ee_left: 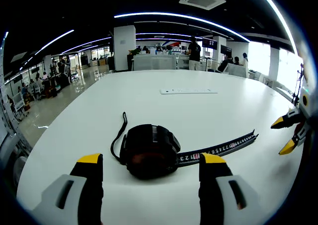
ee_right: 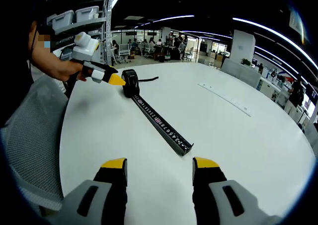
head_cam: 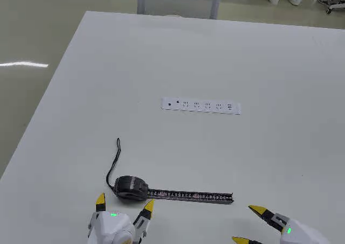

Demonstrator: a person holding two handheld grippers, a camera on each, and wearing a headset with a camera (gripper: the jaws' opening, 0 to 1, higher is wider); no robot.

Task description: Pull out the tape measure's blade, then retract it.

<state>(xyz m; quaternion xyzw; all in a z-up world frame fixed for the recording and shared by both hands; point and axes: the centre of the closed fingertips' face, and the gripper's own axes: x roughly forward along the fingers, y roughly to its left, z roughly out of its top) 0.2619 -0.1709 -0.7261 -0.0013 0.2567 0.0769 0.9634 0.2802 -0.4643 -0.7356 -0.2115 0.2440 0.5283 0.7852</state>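
A black tape measure [head_cam: 131, 187] lies on the white table [head_cam: 215, 61] near its front edge, with a black wrist strap [head_cam: 114, 163] looping behind it. Its dark blade [head_cam: 191, 196] is drawn out to the right and lies flat. My left gripper [head_cam: 124, 203] stands open just in front of the case, its yellow tips to either side; the case [ee_left: 149, 149] sits close ahead between the jaws, untouched. My right gripper [head_cam: 249, 222] is open at the lower right, a short way from the blade's end [ee_right: 184, 148]. The tape measure's case [ee_right: 130, 82] lies far off in the right gripper view.
A white power strip [head_cam: 201, 105] lies across the middle of the table. A chair [head_cam: 178, 0] stands at the far edge. People and desks fill the room behind [ee_left: 194, 48]. The table's left edge [head_cam: 43, 114] drops to a green floor.
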